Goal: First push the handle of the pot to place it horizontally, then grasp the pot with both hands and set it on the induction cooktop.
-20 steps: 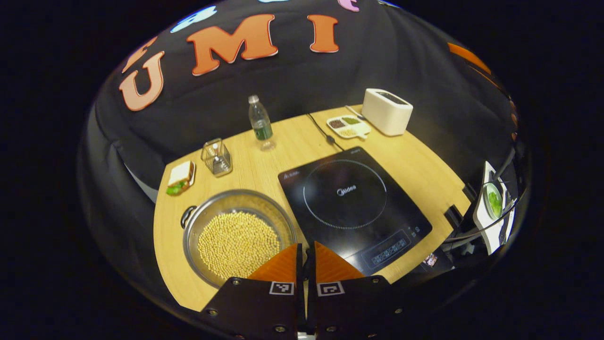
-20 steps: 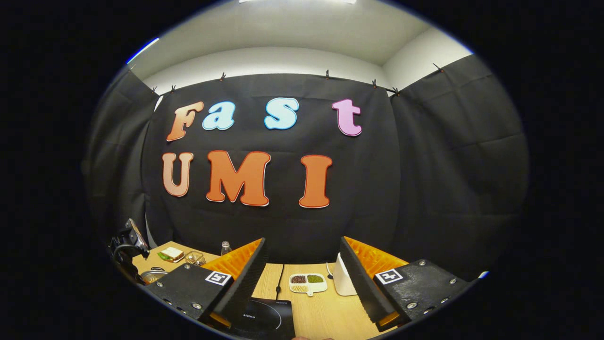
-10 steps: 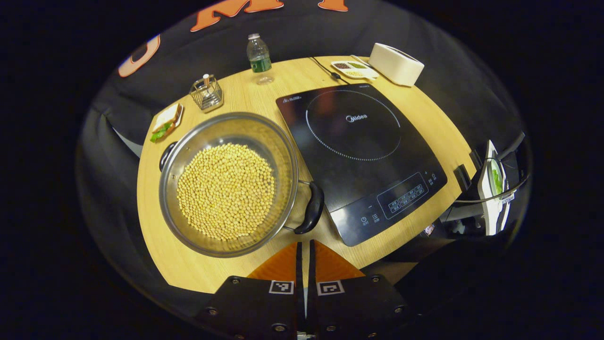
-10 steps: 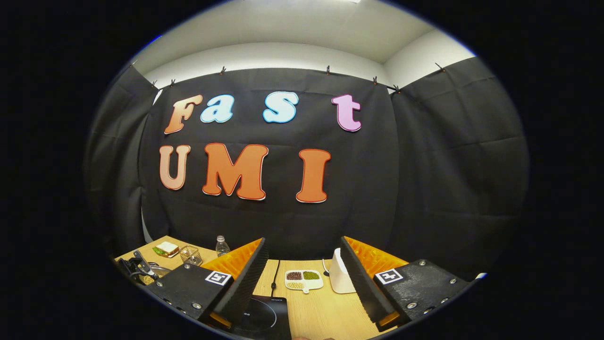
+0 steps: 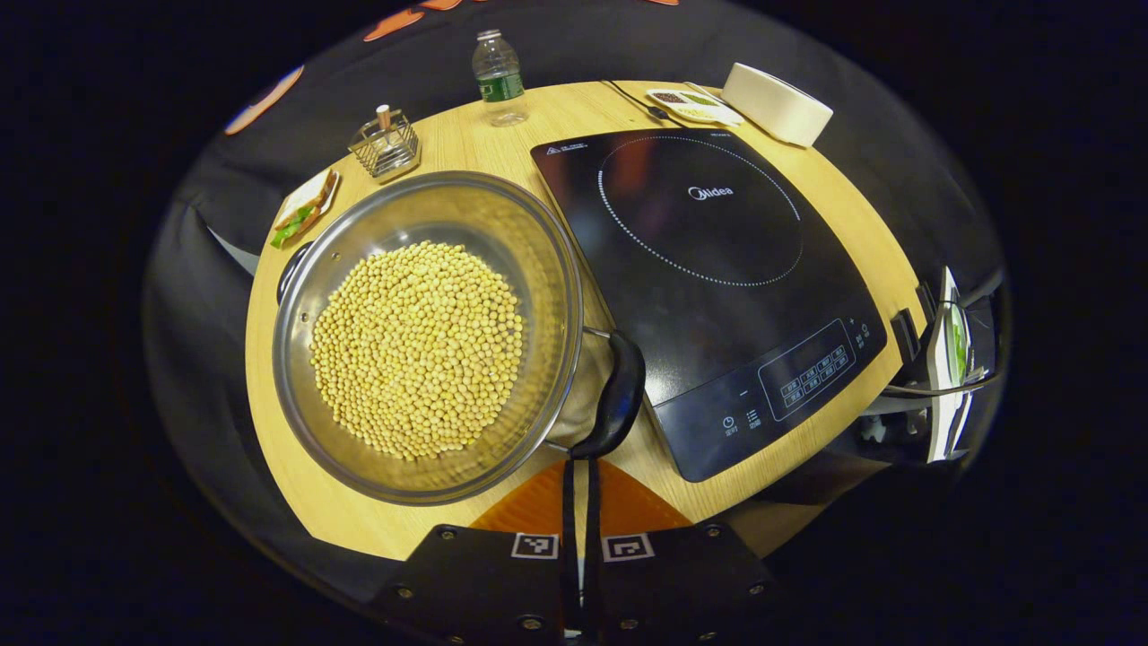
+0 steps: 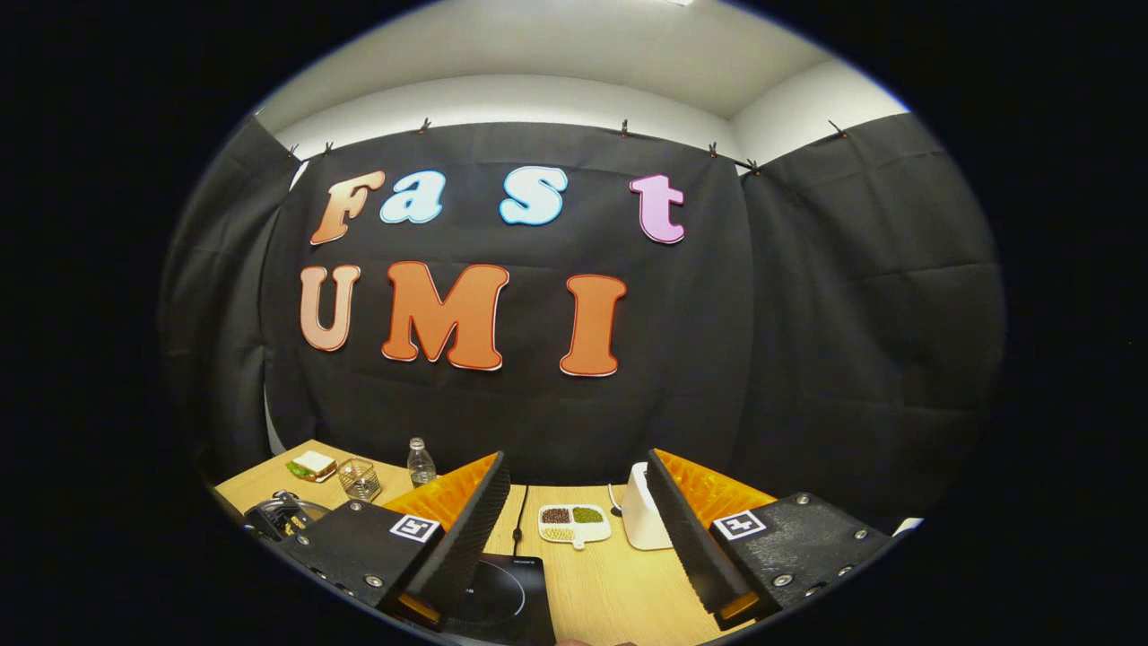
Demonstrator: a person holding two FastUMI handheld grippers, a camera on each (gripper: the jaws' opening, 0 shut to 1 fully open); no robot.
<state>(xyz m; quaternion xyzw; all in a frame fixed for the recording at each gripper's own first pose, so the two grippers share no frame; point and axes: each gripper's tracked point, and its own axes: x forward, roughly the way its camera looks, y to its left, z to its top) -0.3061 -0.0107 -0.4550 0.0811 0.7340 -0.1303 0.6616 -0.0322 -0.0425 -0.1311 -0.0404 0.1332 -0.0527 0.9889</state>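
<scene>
Two grippers: left gripper [image 5: 580, 480] fingers pressed together on nothing, tips just short of the pot handle [image 5: 615, 396]; contact hard to tell.
Right gripper [image 6: 574, 511]: fingers spread wide, empty.
Pot [image 5: 421, 332]: on the table [image 5: 466, 144], just beside the induction cooktop [image 5: 708, 269].
Far handle [image 5: 289, 267]: mostly hidden behind the rim.

on the table [image 5: 466, 148]: one pot [image 5: 547, 269] holding many beans [image 5: 417, 345], too many to count; two black pot handles [image 5: 614, 395]; one induction cooktop [image 5: 717, 269]; one bottle [image 5: 499, 67]; one wire basket [image 5: 384, 148]; one sandwich [image 5: 303, 208]; one divided dish [image 5: 692, 105]; one white appliance [image 5: 776, 91].
</scene>
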